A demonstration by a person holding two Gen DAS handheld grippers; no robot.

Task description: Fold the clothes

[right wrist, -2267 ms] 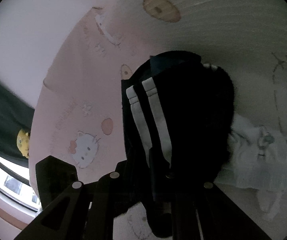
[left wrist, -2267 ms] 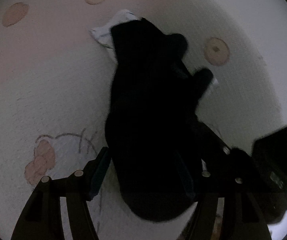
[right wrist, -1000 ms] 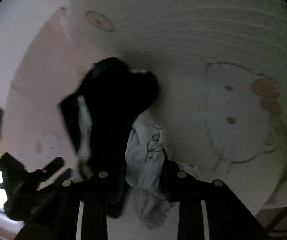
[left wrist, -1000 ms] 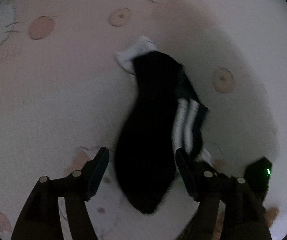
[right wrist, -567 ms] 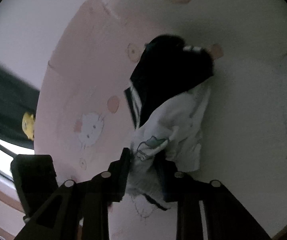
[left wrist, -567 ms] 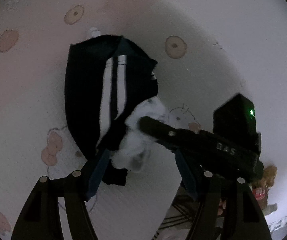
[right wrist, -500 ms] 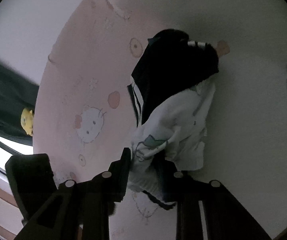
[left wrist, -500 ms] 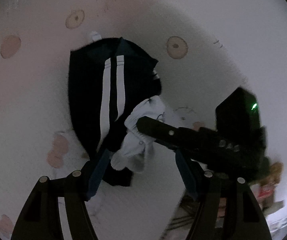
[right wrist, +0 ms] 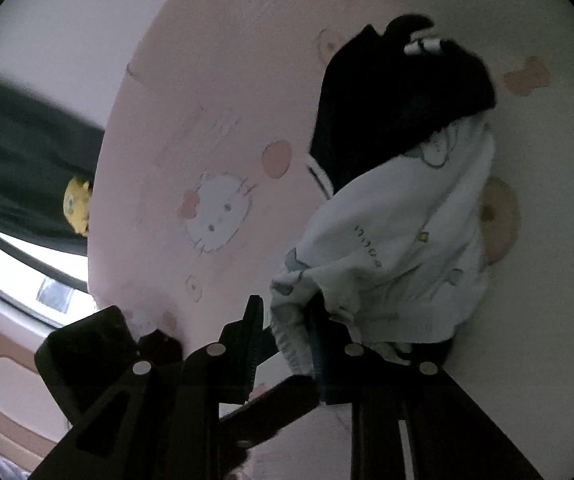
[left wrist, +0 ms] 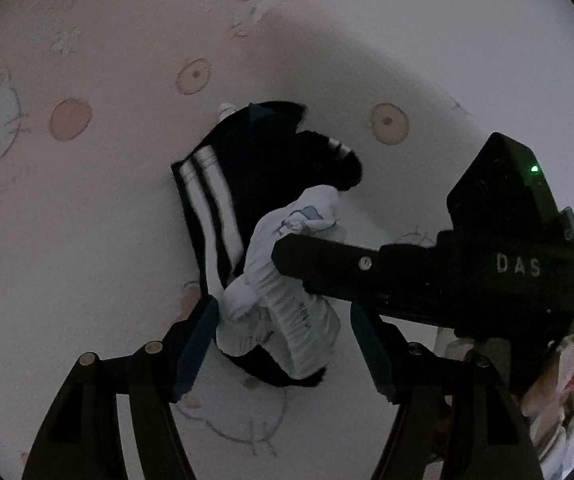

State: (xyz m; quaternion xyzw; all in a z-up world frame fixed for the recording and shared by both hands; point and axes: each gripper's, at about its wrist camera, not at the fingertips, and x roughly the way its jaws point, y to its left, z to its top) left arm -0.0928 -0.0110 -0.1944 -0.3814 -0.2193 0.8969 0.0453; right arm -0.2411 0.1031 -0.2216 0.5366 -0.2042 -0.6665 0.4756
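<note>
White garment (right wrist: 391, 248) hangs pinched in the right hand-held gripper (right wrist: 287, 344), between the left hand-held gripper's (left wrist: 283, 336) wide, empty jaws.

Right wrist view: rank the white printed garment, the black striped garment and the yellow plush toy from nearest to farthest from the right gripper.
1. White printed garment: its edge sits between the right gripper fingers.
2. Black striped garment: beyond the white one, up the bed.
3. Yellow plush toy: far left, past the bed's edge.

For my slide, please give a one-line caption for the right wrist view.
Right gripper pinching a white printed garment beside dark striped clothing on a pink cartoon-cat sheet.
</note>
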